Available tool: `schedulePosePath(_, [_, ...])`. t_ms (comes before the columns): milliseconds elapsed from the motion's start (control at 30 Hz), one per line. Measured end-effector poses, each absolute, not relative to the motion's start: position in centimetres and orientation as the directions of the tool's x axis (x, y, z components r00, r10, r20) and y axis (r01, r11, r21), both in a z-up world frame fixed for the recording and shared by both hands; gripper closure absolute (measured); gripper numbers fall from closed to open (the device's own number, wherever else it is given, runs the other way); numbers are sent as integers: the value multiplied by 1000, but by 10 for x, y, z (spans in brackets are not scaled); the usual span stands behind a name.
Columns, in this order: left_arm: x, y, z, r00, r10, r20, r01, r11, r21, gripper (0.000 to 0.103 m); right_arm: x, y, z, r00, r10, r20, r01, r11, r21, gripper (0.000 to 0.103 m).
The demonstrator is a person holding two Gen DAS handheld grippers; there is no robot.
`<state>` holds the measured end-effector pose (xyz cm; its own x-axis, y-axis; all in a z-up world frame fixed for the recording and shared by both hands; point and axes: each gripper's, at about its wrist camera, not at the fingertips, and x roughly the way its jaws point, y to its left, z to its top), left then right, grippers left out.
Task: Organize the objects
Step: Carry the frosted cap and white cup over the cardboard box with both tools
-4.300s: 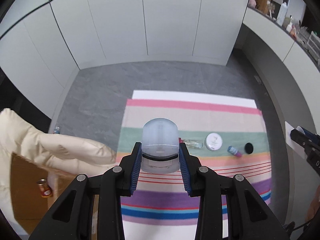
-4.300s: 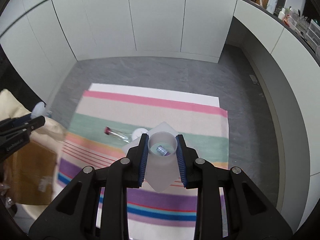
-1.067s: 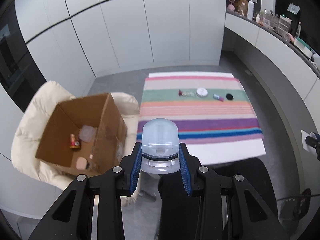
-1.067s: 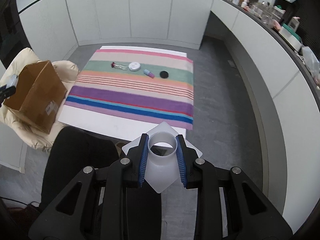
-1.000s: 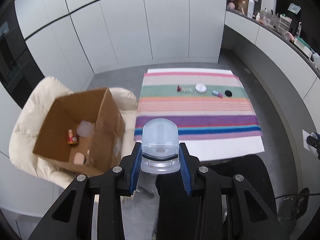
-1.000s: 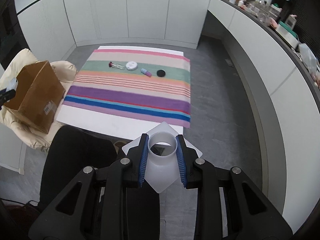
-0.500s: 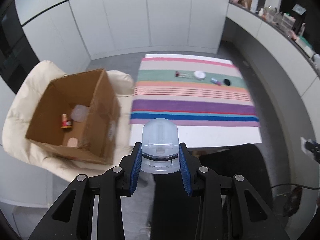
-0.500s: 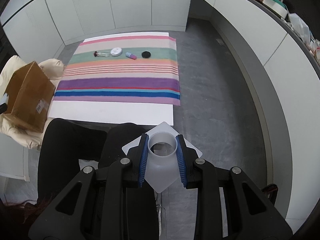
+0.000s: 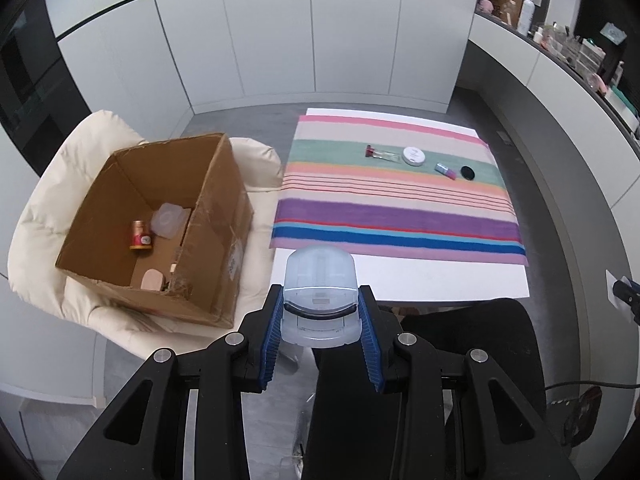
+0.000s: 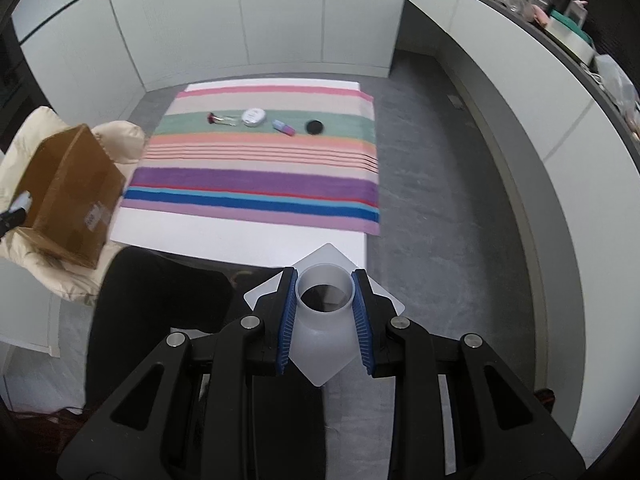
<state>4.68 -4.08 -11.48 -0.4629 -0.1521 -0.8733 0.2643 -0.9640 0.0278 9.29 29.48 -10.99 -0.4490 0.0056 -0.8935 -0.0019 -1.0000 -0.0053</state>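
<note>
the cardboard box (image 9: 160, 216) is open at the top, and its floor is partly taken by a red can (image 9: 140, 235), a clear lid (image 9: 170, 220) and a tan piece (image 9: 151, 279). bare striped cloth (image 9: 396, 216) is left near the table's front edge; four small items are lined along the green stripe (image 9: 328, 151).

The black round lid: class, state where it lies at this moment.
In the left wrist view the black round lid lies on the striped cloth's green band, at the right end of the row, beside the small purple tube.
</note>
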Motion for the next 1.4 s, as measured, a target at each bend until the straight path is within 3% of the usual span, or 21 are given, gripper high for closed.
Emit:
schedulePosePath(600, [94, -119, -114, -448, -220, -866, 426, -905, 9, 67, 53, 156, -112, -450, -65, -891, 285, -956, -75, 75])
schedulePosePath(1033, [159, -202, -125, -362, -321, -875, 622, -782, 29, 67, 43, 5, -126, -378, -218, -900, 584, -810, -49, 75])
schedulePosePath(1400, [174, -224, -143, -356, -306, -883, 672, -741, -14, 67, 67, -65, -140, -289, -248, -925, 730, -682, -45, 75])
